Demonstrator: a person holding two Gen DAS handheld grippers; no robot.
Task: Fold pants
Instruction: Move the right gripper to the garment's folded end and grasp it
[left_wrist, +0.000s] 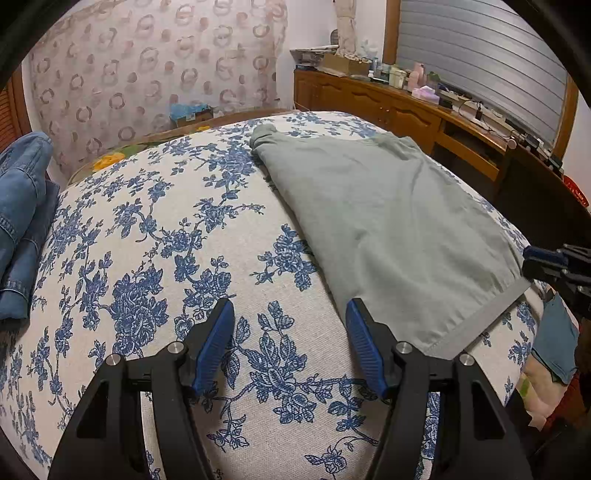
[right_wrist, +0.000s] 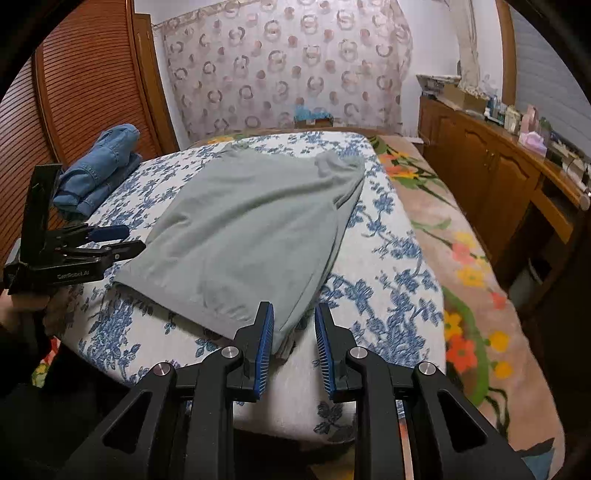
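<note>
Grey-green pants lie folded flat on a blue-flowered cloth spread over the bed. My left gripper hovers open over the cloth at the pants' near left corner, its right finger against the hem edge and nothing between the jaws. In the right wrist view the pants reach toward me, and their near right corner sits between the jaws of my right gripper, which stands narrowly open with a gap showing beside the right pad. The left gripper appears at the pants' left edge, and the right gripper at the hem's right end.
Folded blue jeans lie at the cloth's far left by a wooden louvred door. A flowered blanket covers the bed to the right. A wooden cabinet with clutter on top runs along the right wall. A patterned curtain hangs behind.
</note>
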